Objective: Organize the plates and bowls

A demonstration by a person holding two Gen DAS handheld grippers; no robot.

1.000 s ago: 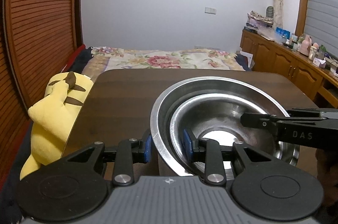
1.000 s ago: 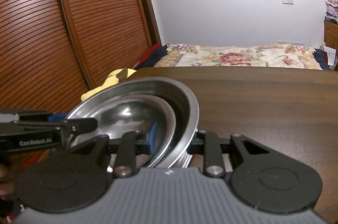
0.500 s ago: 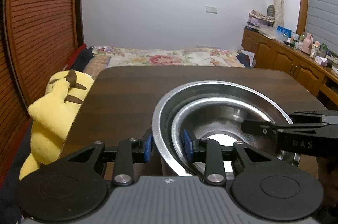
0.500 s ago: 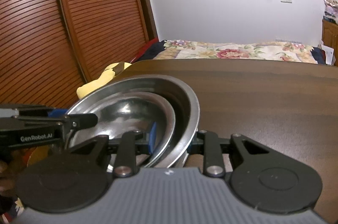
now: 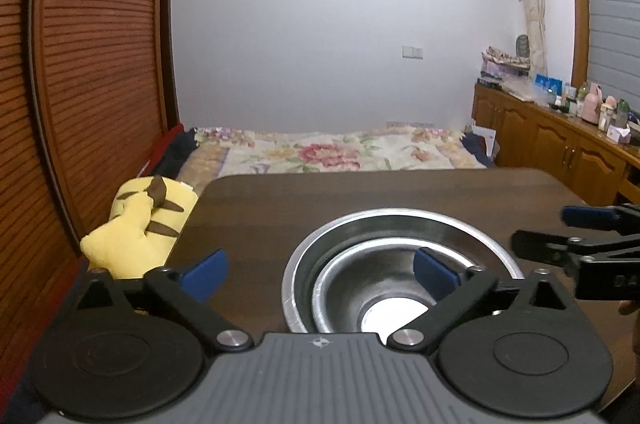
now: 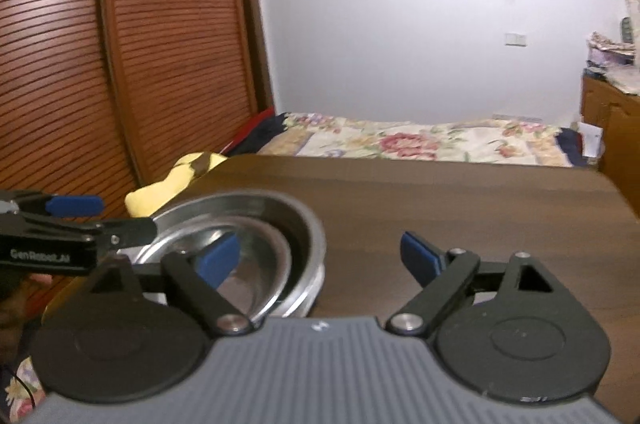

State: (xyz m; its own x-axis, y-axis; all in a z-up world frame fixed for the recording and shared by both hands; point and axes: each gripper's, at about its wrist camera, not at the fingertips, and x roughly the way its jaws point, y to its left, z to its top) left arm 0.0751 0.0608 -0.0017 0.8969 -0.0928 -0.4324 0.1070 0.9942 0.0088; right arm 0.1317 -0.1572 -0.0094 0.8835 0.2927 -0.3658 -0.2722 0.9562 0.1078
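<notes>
A small steel bowl (image 5: 384,284) sits nested inside a larger steel bowl (image 5: 400,228) on the dark wooden table (image 5: 280,208). My left gripper (image 5: 320,274) is open, its blue pads spread wide above the bowls' near left rim, holding nothing. My right gripper (image 6: 320,256) is open too, over the bowls' right rim; the nested bowls show in the right wrist view (image 6: 256,224). Each gripper's fingers appear in the other's view at the side.
A yellow plush toy (image 5: 140,224) lies off the table's left edge. A bed with a floral cover (image 5: 340,154) is behind the table. Slatted wooden doors (image 5: 80,64) stand at left, a cluttered wooden counter (image 5: 580,128) at right.
Both grippers have opened and let go of the bowl rims. Both have drawn back and up; the nested bowls now rest on the table.
</notes>
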